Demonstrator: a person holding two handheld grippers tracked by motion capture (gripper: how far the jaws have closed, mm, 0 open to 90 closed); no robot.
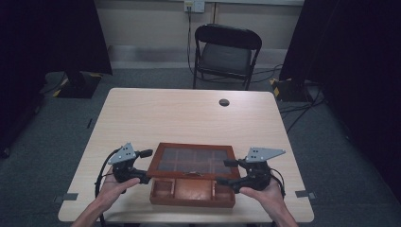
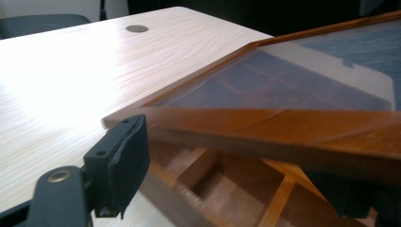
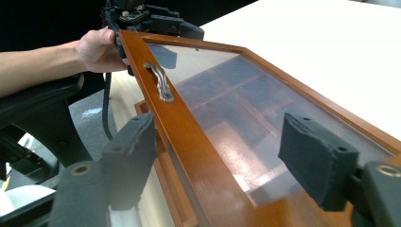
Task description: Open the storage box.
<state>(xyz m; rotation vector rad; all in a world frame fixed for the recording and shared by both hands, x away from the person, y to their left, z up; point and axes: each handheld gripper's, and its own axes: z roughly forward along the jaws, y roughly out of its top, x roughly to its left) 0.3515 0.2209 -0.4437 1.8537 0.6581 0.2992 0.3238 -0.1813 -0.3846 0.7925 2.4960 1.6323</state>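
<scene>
The reddish-brown wooden box (image 1: pixel 192 189) with its glass-paned hinged lid (image 1: pixel 191 161) lies between the two tools, long axis running from one to the other, lid raised at the near edge (a metal handle (image 3: pixel 159 82) sits there). The left tool (image 1: pixel 144 166) straddles the lid's left end, jaws wide. The right tool (image 1: pixel 228 172) stands released, the lid's front rail between its pads without touching. All rests on the pale wooden table (image 1: pixel 189 113).
</scene>
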